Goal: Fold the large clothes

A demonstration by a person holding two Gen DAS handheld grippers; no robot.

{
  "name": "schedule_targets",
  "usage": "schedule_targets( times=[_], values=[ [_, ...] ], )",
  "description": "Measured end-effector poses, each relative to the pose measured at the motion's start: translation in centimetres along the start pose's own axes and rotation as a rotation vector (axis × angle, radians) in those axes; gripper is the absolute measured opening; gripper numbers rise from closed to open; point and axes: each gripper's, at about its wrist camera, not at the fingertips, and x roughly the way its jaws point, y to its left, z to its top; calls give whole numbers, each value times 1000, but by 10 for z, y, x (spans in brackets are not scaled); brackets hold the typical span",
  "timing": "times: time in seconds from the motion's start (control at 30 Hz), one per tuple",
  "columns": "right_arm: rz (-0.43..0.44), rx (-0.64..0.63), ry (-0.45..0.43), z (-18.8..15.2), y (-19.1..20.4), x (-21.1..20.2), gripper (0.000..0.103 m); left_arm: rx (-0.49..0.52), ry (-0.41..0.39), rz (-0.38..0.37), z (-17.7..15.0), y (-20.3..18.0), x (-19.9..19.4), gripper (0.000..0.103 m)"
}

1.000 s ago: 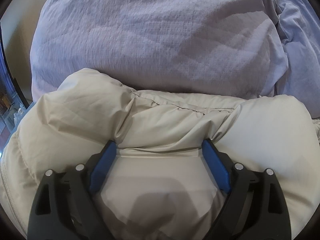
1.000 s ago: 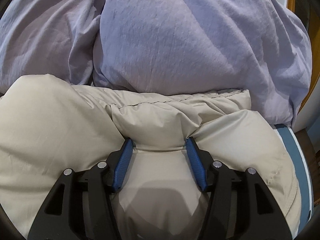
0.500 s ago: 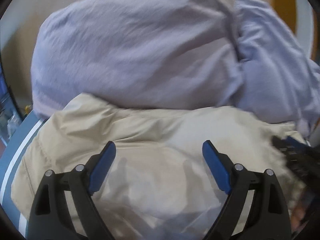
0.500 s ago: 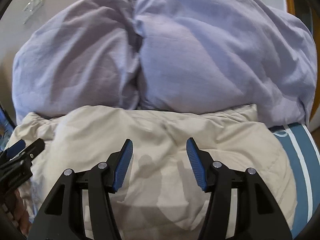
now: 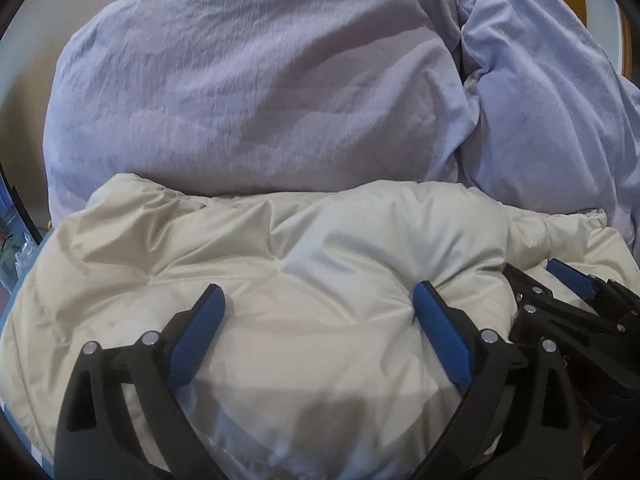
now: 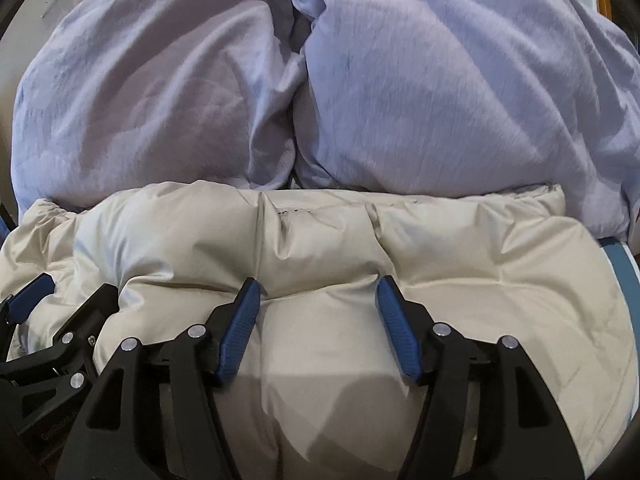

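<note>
**Mia:** Where is the puffy cream jacket?

**Tom:** It lies bunched up on the bed, in the lower half of both views. Its far edge touches the two big lilac pillows that fill the top of the frame.

**Mia:** What are the fingers doing?

**Tom:** The left gripper has its fingers very wide. They have just been opening, and only the jacket's top lies between them. They are not pinching it. The right gripper is about half open and has just been opening too. A fat bump of jacket sits between its fingers. The tips seem to poke down into it, but they do not look like they squeeze it.

**Mia:** So what should the person do now?

**Tom:** Probably press the fold flat. The jacket is full of air, so it may puff back up. Both grippers should push down slowly and at the same time. The fingers should slide out gently so they do not drag the cloth along.

**Mia:** Is anything in the way?

**Tom:** The pillows are right behind, so there is no room to push the jacket further up the frame. The two grippers are also just beside each other and could bump. At the right edge of the right view, the blue striped sheet shows that the jacket is near the bed's side.
</note>
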Motion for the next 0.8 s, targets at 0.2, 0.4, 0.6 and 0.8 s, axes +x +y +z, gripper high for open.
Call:
schedule_targets(
  times=[0.2, 0.4, 0.6, 0.8],
  values=[
    [-8, 3, 10, -1, 1, 11, 65, -8, 13, 0, 1, -6, 20, 98],
    [-12, 11, 20, 1, 1, 24, 66, -19, 23, -4, -5, -6, 27, 98],
    [3, 18, 38, -3, -5, 17, 67, -19, 21, 0, -8, -7, 36, 98],
    [-3, 34, -17, -5, -38, -26, 67, -14, -2, -11, -11, 12, -1, 98]
  ],
)
